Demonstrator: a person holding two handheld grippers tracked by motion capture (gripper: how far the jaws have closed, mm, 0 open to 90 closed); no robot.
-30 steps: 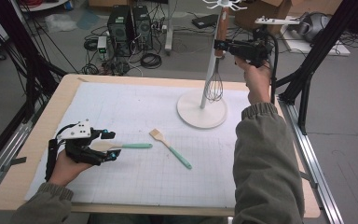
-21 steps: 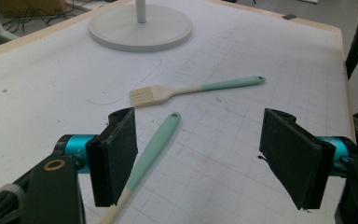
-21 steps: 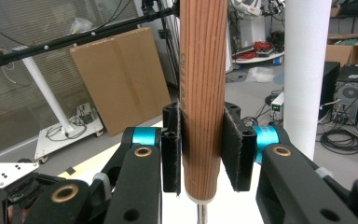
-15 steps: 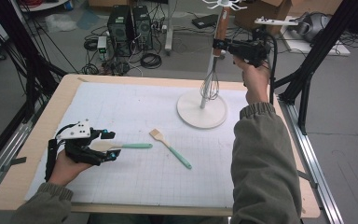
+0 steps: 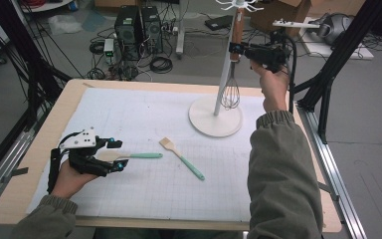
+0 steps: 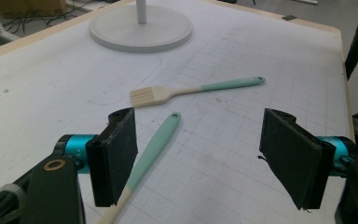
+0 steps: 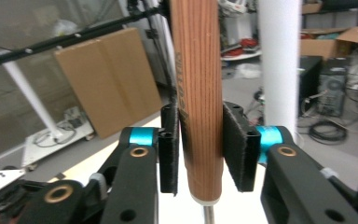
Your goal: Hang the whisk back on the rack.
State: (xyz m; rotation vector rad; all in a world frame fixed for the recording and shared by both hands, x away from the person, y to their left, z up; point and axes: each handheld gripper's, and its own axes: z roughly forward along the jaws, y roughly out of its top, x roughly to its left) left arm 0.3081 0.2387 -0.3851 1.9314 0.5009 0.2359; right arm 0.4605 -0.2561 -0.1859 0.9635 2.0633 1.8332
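A whisk point(image 5: 230, 94) with a wooden handle point(image 7: 198, 93) hangs upright beside the pole of a white stand point(image 5: 215, 119). My right gripper point(image 5: 236, 49) is raised to it, and the handle stands between its pads point(image 7: 235, 149). Its jaws have just been opening, so only a sliver of gap shows on each side: open. Low at the table's left, my left gripper point(image 5: 115, 154) is open and astride the pale end of a teal-handled spatula point(image 6: 151, 149), without closing on it. A teal-handled pastry brush point(image 5: 181, 158) lies loose mid-table.
A white gridded mat point(image 5: 144, 114) covers the wooden table. The stand's round base point(image 6: 140, 30) sits at the far right of the mat. Computers, cables and boxes lie on the floor beyond the table's far edge.
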